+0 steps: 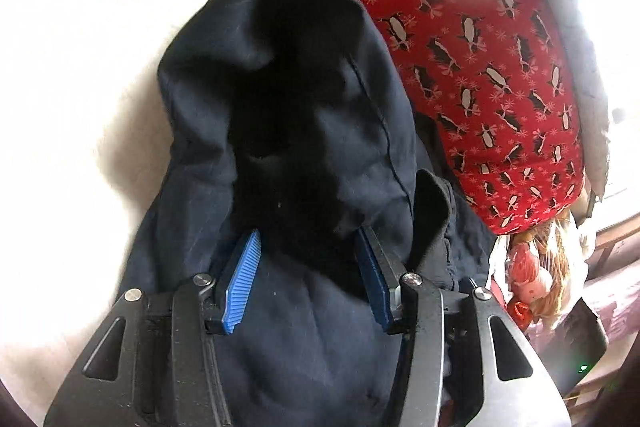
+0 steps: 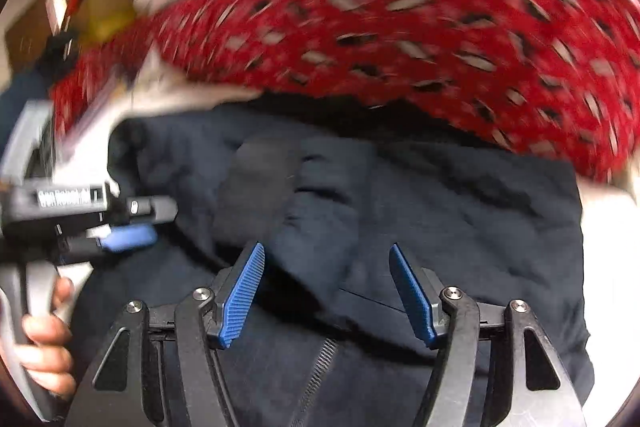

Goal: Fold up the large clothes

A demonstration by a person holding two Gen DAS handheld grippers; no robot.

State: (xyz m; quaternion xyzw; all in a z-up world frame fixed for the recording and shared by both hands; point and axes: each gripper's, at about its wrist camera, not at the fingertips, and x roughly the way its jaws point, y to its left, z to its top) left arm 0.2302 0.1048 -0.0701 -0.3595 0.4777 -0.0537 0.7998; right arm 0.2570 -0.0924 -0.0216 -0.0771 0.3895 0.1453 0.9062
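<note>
A dark navy zip-up garment [image 1: 288, 131] lies bunched on a white surface [image 1: 72, 75]. In the left wrist view my left gripper [image 1: 308, 239] is open, its blue pads [image 1: 244, 275] spread just above the dark cloth, holding nothing. In the right wrist view the same navy garment [image 2: 440, 211] fills the middle, its zipper [image 2: 320, 375] near the bottom. My right gripper [image 2: 326, 255] is open over the cloth and empty. The left gripper [image 2: 128, 227] shows at the left edge of that view, held by a hand [image 2: 44, 339]. The right wrist view is blurred.
A red fabric with a penguin print [image 1: 460, 39] lies along the far side of the navy garment; it also shows in the right wrist view [image 2: 400, 19]. A stuffed toy in a plastic bag [image 1: 536, 275] and a dark device [image 1: 580, 347] sit at the right.
</note>
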